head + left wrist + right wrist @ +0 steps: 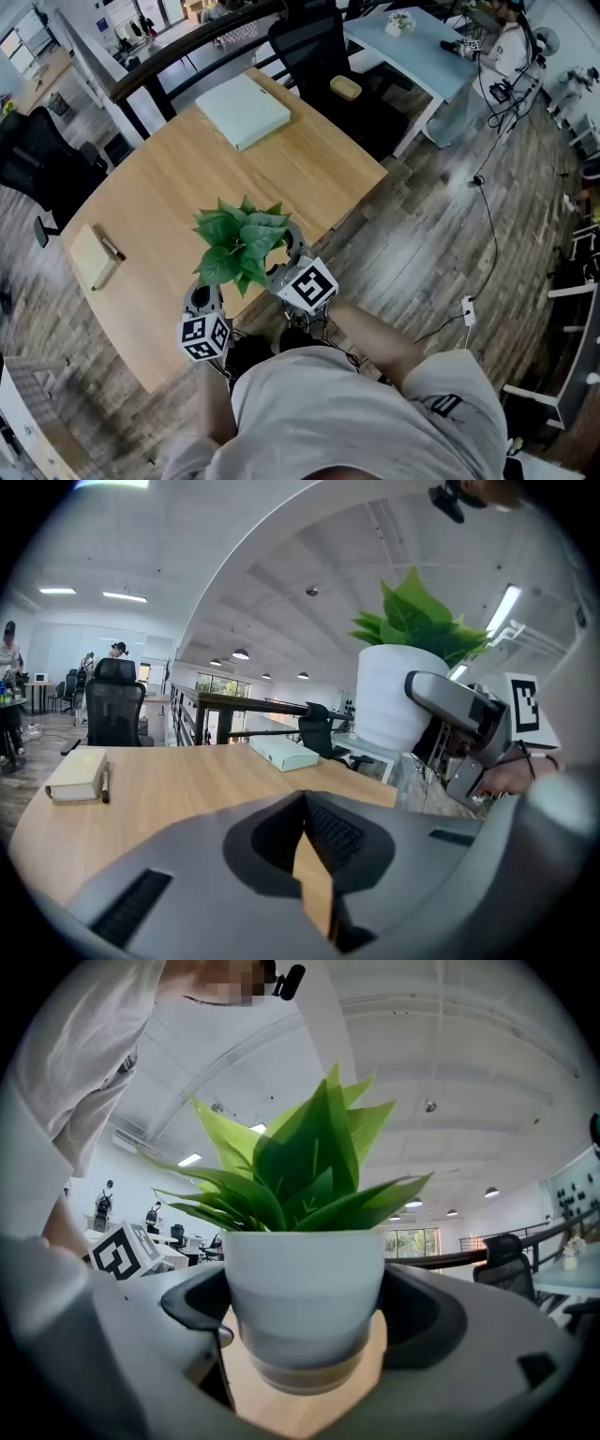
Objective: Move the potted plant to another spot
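The potted plant [239, 246] has green leaves and a white pot [305, 1297]. It is near the front edge of the wooden table [309, 169]. My right gripper [270, 261] is shut on the pot, one jaw on each side. In the left gripper view the pot [398, 700] shows at upper right with a grey finger [459, 700] across it, and it looks raised off the tabletop. My left gripper [200, 300] sits just left of the plant, over the table's front edge. Its jaws [306, 803] are shut with nothing between them.
A pale notebook with a pen [94, 255] lies at the table's left. A light green flat box [246, 110] lies at the far side. Black office chairs [314, 47] stand behind the table and at its left [37, 169]. A cable [487, 216] runs across the floor on the right.
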